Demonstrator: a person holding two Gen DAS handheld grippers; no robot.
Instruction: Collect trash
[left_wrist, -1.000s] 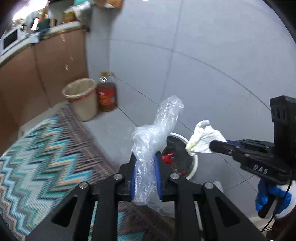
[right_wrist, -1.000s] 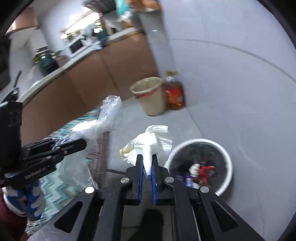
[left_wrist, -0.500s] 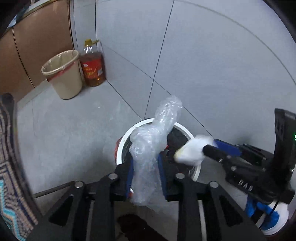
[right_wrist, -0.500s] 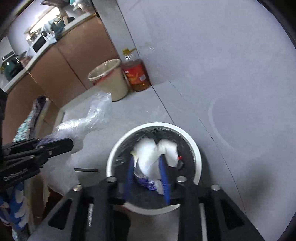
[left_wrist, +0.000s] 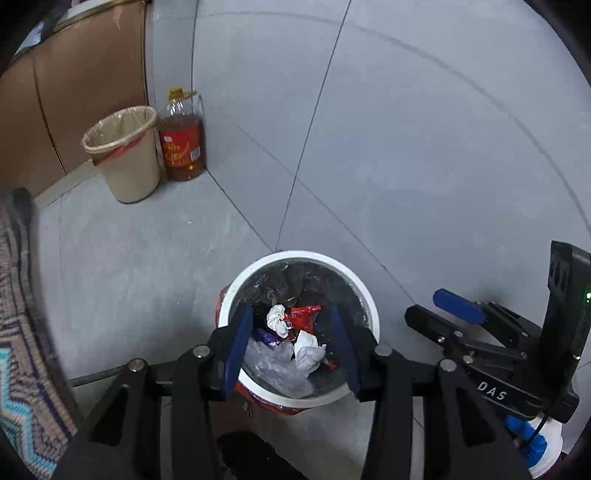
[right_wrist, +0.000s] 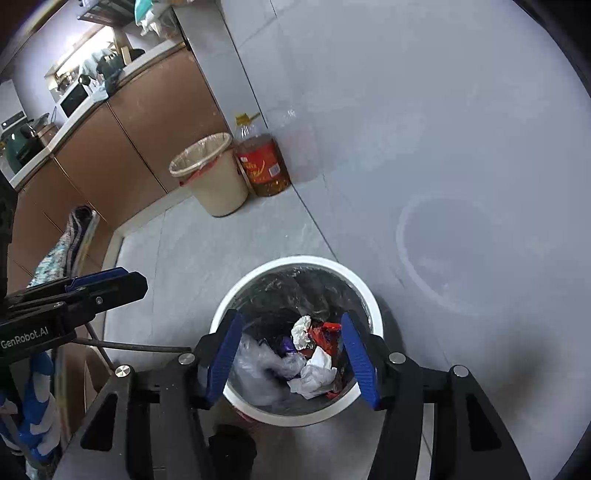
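Note:
A white-rimmed trash bin (left_wrist: 364, 291) with a dark liner stands on the grey floor; it also shows in the right wrist view (right_wrist: 369, 291). Inside lie the clear plastic bag (left_wrist: 275, 363), white crumpled tissue (left_wrist: 308, 349) and red wrappers (left_wrist: 304, 317); the plastic bag (right_wrist: 258, 365) and tissue (right_wrist: 314, 373) also show from the right. My left gripper (left_wrist: 291, 350) is open and empty above the bin. My right gripper (right_wrist: 291, 354) is open and empty above it too. Each gripper shows in the other's view, the right one (left_wrist: 443, 310), the left one (right_wrist: 118, 284).
A beige waste basket (left_wrist: 123, 151) and an oil bottle (left_wrist: 183, 144) stand against the wall by the brown cabinets (right_wrist: 122, 147). A zigzag rug (left_wrist: 18, 369) lies at the left. A grey tiled wall (left_wrist: 406, 129) rises right behind the bin.
Both grippers came over the white bin and opened. The plastic bag left my left gripper and the tissue left my right gripper; both now lie in the bin.

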